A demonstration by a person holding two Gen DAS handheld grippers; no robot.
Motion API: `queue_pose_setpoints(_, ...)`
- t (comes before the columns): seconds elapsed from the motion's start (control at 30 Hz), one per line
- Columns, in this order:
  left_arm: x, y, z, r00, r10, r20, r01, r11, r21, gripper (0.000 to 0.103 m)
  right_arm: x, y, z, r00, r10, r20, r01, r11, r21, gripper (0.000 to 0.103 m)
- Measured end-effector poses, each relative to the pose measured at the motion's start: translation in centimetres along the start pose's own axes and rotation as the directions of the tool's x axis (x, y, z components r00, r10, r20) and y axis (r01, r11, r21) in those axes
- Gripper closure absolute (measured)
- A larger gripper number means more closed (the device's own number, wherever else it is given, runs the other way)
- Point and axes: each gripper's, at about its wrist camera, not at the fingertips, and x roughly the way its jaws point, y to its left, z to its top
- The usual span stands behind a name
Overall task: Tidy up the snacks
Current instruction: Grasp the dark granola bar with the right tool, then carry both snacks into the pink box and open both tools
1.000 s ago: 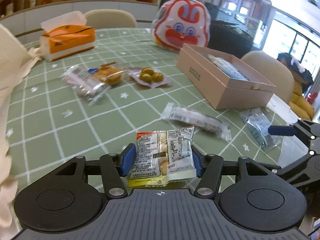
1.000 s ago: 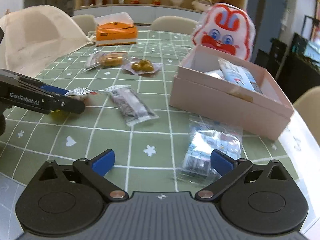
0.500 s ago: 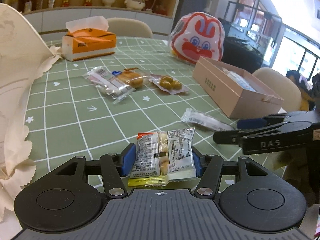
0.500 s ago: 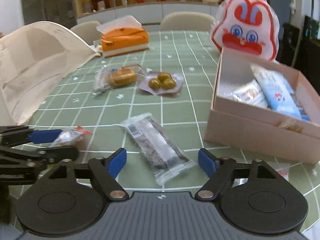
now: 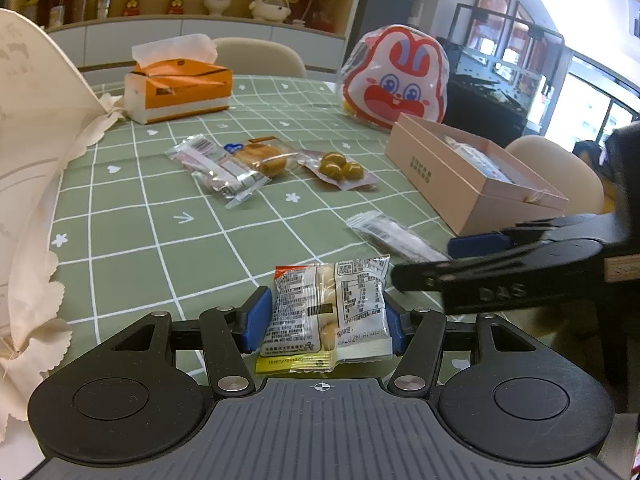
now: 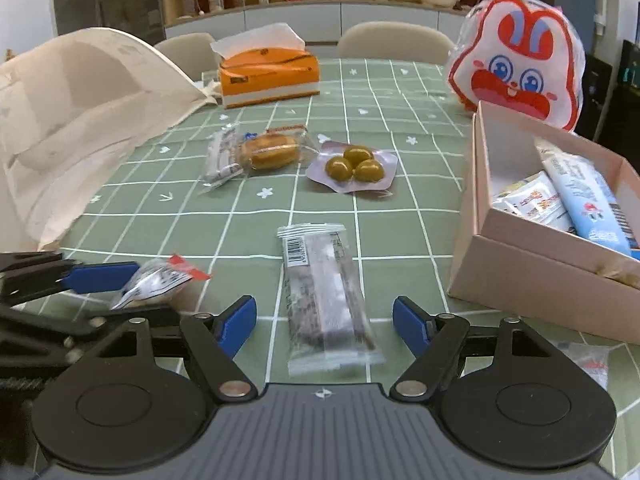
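My left gripper (image 5: 324, 322) is shut on a small white snack packet (image 5: 326, 312) with printed text and a yellow lower edge, held above the green checked tablecloth. It also shows at the left of the right wrist view (image 6: 156, 280). My right gripper (image 6: 324, 322) is open and empty, its fingers either side of a long dark snack bar in a clear wrapper (image 6: 320, 292) lying on the table. The pink open box (image 6: 552, 232) with several snacks in it stands to the right. In the left wrist view the right gripper (image 5: 460, 256) reaches in from the right.
Farther back lie a clear wrapped packet (image 6: 222, 158), a wrapped cake (image 6: 272, 152) and a pack of green olives (image 6: 354, 166). An orange tissue box (image 6: 268, 76), a rabbit-face bag (image 6: 516, 76) and a cream cloth bag (image 6: 72, 120) stand around the table.
My right gripper moved left from the packet near the box to over the dark snack bar. My left gripper turned left, still shut on its packet.
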Motion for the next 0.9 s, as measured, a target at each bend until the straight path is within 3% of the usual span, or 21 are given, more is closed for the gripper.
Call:
queue_pose_setpoints(0.07,0.0,0.0,0.0,1.0,0.0,0.0,0.0,1.0,0.0,0.04,0.4,0.1,0.4,1.0,-0.002,-0.001,0.002,1.0,-0.003,0.029)
queue_pose_setpoints(0.2,0.0,0.0,0.0,1.0,0.0,0.0,0.0,1.0,0.001,0.04,0.0,0.3,0.5,1.0,0.004,-0.002,-0.004,1.0,-0.011,0.06)
queue_pose_setpoints(0.23,0.0,0.0,0.0,1.0,0.0,0.0,0.0,1.0,0.001,0.04,-0.2,0.3,0.4,1.0,0.011,-0.006,-0.011,1.0,-0.009,0.061)
queue_pose_setpoints(0.5,0.0,0.0,0.0,1.0,0.002,-0.001,-0.002,1.0,0.006,0.04,-4.0,0.7,-2.2,1.0,0.01,0.004,-0.01,0.999,-0.042,0.066)
queue_pose_setpoints(0.67,-0.2,-0.6,0.1,1.0,-0.006,-0.019,0.007,0.999,0.039,0.041,-8.1,-0.4,-4.0,0.999,0.01,0.054,-0.009,1.0,-0.016,0.066)
queue_pose_setpoints(0.9,-1.6,-5.0,-0.9,0.996,-0.066,-0.056,0.073,0.988,0.138,0.043,-13.6,-3.7,-6.5,0.992,-0.039,0.118,0.038,0.999,0.016,0.066)
